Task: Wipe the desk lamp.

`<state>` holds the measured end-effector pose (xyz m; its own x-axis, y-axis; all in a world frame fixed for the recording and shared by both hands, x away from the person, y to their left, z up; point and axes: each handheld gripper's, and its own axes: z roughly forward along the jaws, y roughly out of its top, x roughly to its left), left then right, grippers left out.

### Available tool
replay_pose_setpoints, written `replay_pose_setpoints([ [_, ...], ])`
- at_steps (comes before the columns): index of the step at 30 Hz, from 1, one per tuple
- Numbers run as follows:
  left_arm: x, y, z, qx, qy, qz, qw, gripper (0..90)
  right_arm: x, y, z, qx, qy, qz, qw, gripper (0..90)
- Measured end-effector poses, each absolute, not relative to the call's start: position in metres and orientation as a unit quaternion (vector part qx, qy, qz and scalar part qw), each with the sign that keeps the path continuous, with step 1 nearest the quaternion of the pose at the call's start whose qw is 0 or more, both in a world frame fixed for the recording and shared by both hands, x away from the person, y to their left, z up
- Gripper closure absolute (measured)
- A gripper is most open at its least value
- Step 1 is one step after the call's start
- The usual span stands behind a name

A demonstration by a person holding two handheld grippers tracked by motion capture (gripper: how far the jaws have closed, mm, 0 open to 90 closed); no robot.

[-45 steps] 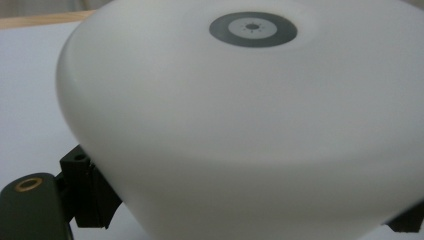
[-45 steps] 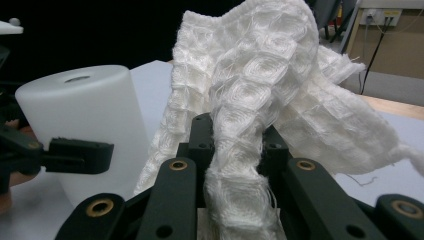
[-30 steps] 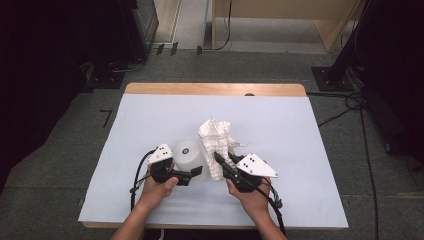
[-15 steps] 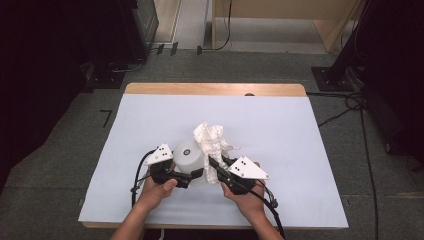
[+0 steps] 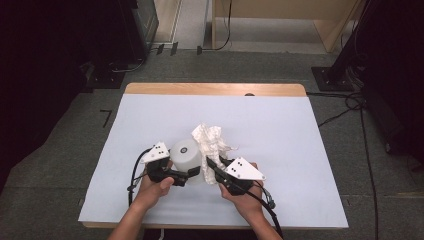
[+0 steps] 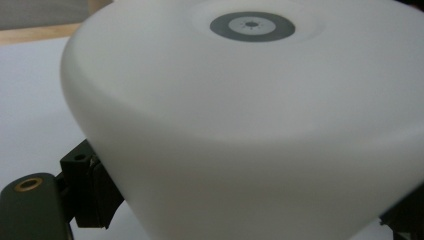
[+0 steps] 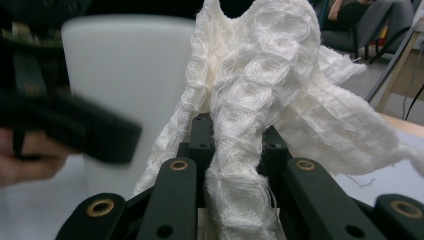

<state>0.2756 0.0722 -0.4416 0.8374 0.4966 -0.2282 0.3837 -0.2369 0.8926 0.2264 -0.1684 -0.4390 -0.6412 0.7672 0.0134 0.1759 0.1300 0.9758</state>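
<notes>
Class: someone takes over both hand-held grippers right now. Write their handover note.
Left hand-held gripper: jaws clamped around the white cylinder, upright on the table.
Right hand-held gripper: shut on the white waffle cloth, which is bunched and lifted against the cylinder's right side.
Done: both things gripped, cloth brought to the cylinder.
Left, probably: wipe the cylinder, then set both down.

Each black hand-held gripper [image 5: 200, 172] carries a white triangular plate and cable.

No text, label or number is legible anywhere.
</notes>
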Motion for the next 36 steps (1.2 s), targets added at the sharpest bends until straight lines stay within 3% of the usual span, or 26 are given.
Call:
replay_pose_setpoints([
  [5,0.273,0.067,-0.441,0.791,0.271,0.056,0.546,8.5,0.226,-0.174,-0.434,0.334,0.7,0.573,0.266,75.1],
  [17,0.279,0.083,-0.437,0.765,0.298,0.071,0.566,8.5,0.232,-0.166,-0.461,0.347,0.729,0.528,0.261,74.9],
  [23,0.28,0.082,-0.441,0.771,0.31,0.139,0.538,8.5,0.235,-0.179,-0.455,0.364,0.712,0.532,0.279,74.9],
  [26,0.284,0.08,-0.45,0.778,0.329,0.2,0.496,8.4,0.239,-0.194,-0.448,0.38,0.694,0.538,0.291,74.9],
  [36,0.287,0.076,-0.47,0.799,0.32,0.226,0.456,8.5,0.242,-0.218,-0.438,0.408,0.667,0.542,0.309,74.9],
])
